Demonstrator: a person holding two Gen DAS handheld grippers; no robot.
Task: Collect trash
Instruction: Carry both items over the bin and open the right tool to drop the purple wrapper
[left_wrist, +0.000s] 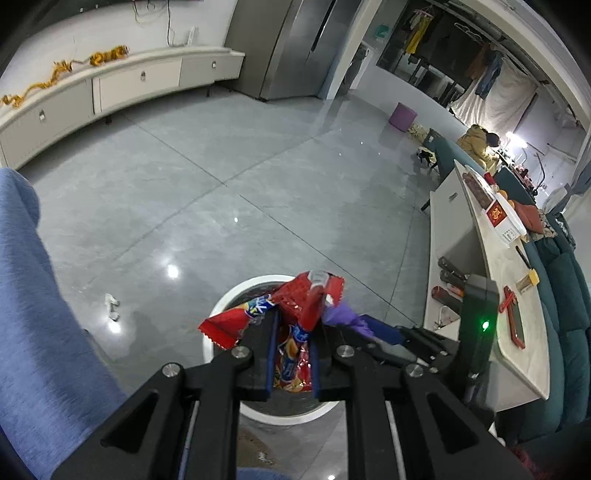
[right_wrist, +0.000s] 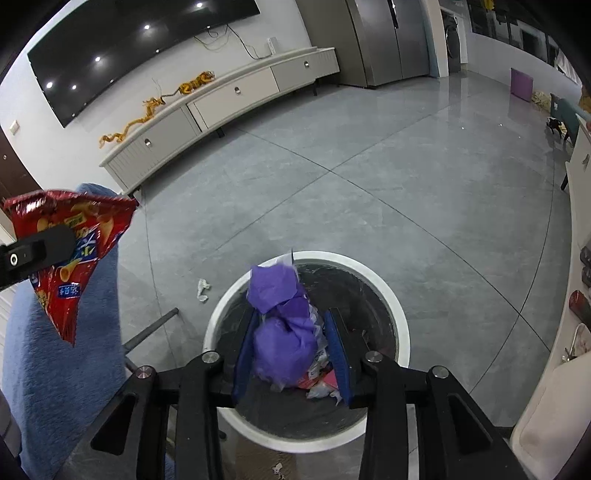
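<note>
Two light, crinkly items: red foil snack wrapper (left_wrist: 295, 332) pinched between left gripper (left_wrist: 293, 354) jaws; soft purple paper wad (right_wrist: 282, 317) sits loosely between parted right gripper (right_wrist: 291, 354) jaws, above white round bin (right_wrist: 391, 295).

Bin (right_wrist: 400, 328) mouth open under my fingers (right_wrist: 334, 334); floor (right_wrist: 332, 147) beyond bare but for paper scrap (right_wrist: 202, 290). Blue fabric (right_wrist: 55, 369) crowds left, worktop (left_wrist: 513, 280) right.
</note>
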